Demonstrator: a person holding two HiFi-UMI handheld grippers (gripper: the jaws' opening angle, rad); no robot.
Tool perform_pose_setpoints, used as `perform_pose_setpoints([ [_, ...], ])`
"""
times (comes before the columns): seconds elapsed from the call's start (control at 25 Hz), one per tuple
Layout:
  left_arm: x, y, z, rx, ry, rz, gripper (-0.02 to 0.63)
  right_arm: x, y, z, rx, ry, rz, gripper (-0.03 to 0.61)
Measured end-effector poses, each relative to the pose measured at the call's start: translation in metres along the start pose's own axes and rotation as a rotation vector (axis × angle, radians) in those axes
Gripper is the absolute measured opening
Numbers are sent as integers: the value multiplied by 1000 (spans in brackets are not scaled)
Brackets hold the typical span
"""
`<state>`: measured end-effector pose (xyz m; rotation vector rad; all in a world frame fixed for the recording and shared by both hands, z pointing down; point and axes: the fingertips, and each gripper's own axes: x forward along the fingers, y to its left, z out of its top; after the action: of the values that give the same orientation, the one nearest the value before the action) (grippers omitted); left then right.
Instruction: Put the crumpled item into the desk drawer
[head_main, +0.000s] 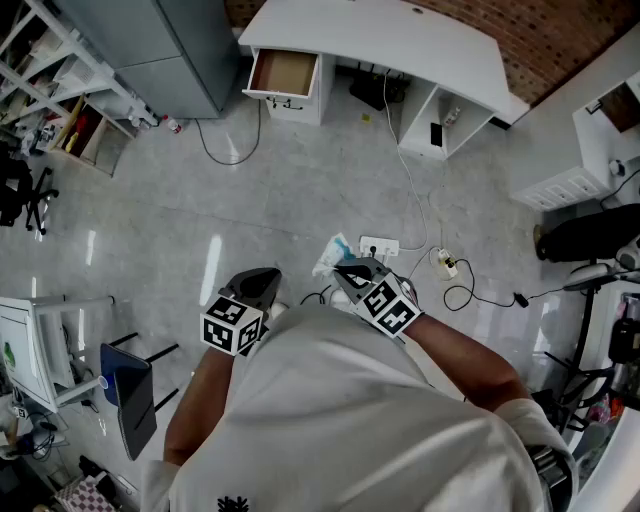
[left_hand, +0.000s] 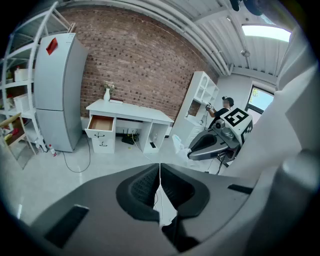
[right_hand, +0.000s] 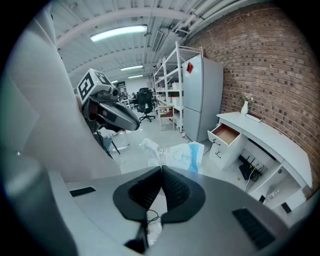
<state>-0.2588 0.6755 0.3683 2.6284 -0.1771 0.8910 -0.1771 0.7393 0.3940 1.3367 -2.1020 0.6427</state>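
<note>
My right gripper (right_hand: 161, 169) is shut on a crumpled white and blue paper item (right_hand: 176, 155), which sticks out past its tips. In the head view that crumpled item (head_main: 333, 254) shows just ahead of the right gripper (head_main: 352, 272), above the floor. My left gripper (left_hand: 159, 169) is shut with nothing between its jaws, and in the head view it (head_main: 262, 285) hangs to the left of the right one. The white desk (head_main: 400, 40) stands far ahead against the brick wall, its left drawer (head_main: 283, 74) pulled open and brown inside. The same drawer (left_hand: 101, 123) appears in the left gripper view.
A grey fridge (head_main: 170, 50) stands left of the desk. Cables and a power strip (head_main: 379, 245) lie on the floor ahead. White shelving (head_main: 50, 70) is at the far left, and a chair with a blue seat (head_main: 128, 390) is near my left side.
</note>
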Motion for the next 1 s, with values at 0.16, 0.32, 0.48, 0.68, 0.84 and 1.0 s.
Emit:
perform_pose_setpoints([
  [0.16, 20, -11, 10, -14, -7, 23, 25, -10, -24, -11, -9, -11, 5, 29],
  [0.32, 40, -16, 19, -24, -4, 45, 25, -15, -48, -20, -10, -15, 20, 29],
  [0.48, 54, -13, 26, -16, 6, 36, 25, -8, -68, -26, 11, 1, 29, 29],
  [0.68, 69, 25, 47, -13, 19, 14, 25, 14, -97, -11, 62, 8, 20, 29],
  [0.84, 88, 73, 75, 6, 26, -41, 25, 39, -128, 10, 74, 40, -19, 29],
  [1.0, 103, 144, 109, 24, 47, -101, 25, 80, -167, 51, 82, 73, -88, 29],
])
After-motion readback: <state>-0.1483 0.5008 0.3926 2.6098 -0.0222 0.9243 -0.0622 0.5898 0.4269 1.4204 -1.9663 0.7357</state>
